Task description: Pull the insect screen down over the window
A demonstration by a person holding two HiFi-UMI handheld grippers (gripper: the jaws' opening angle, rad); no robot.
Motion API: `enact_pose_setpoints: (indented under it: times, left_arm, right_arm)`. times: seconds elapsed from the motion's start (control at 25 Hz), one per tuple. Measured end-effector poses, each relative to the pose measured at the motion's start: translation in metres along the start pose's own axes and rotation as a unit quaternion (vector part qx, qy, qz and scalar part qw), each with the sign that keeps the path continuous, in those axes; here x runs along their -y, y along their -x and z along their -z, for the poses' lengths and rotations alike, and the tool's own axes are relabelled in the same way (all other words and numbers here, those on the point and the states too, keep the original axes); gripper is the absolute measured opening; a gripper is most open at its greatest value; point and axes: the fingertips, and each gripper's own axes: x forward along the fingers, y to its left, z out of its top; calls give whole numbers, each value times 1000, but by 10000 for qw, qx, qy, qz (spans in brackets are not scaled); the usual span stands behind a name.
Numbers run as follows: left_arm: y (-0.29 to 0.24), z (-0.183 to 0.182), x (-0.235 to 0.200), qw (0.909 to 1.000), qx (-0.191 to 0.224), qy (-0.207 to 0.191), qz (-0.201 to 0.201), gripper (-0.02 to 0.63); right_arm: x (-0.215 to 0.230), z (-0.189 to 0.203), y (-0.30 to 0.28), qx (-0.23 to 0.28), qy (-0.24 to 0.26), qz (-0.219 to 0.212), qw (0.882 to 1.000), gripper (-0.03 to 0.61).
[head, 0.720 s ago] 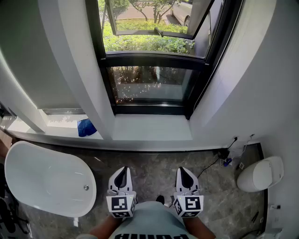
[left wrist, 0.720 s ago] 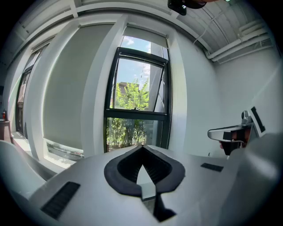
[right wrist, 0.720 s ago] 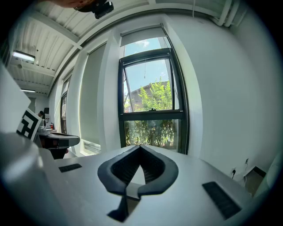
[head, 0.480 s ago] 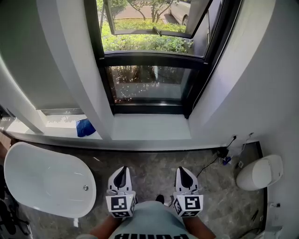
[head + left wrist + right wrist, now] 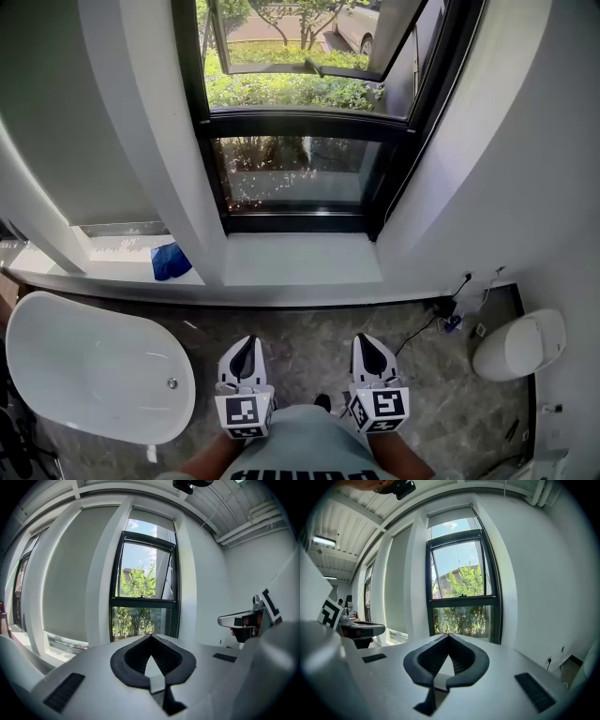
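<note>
Task not started, as far as the views show. The window [image 5: 300,169] stands uncovered: foliage shows plainly through both panes, and the upper sash [image 5: 309,47] is swung outward. No mesh is seen across the opening. The insect screen is judged to sit rolled up in the pale band [image 5: 451,513] that runs across the head of the window recess; the mesh itself cannot be made out. A thin line [image 5: 457,550] hangs in front of the upper pane and may be a pull cord, but it is too fine to confirm. All of the work is outstanding: reaching the screen's lower edge or cord, taking hold, and drawing it down to the sill [image 5: 305,258]. The left tongs [image 5: 246,345] and right tongs [image 5: 364,342] are held low and close to the person's body, side by side over the floor [image 5: 309,323], both pointing toward the window. In each gripper view the jaws meet at their tips with nothing between them, so both are closed and empty. The band lies high above and well apart from both tongs, with the sill and the full height of the window between. A bathtub [image 5: 84,366] stands to the left and a toilet [image 5: 520,347] to the right, neither in the direct line of approach.
</note>
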Motion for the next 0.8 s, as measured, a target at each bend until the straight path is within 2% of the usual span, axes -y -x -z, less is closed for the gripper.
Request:
enact_pose_setpoints:
  times: [0.32, 0.56, 0.8]
  left_arm:
    - [-1, -10, -21, 9992, 54, -320, 253, 14]
    - [5, -17, -43, 9975, 253, -233, 625, 14]
    - [1, -22, -70, 9967, 306, -154, 741, 15]
  right_arm:
    - [-21, -17, -17, 57, 496, 46, 9987, 3]
    - [-41, -35, -31, 160, 758, 175, 9968, 5]
    - [-60, -57, -45, 262, 1179, 255, 9924, 6]
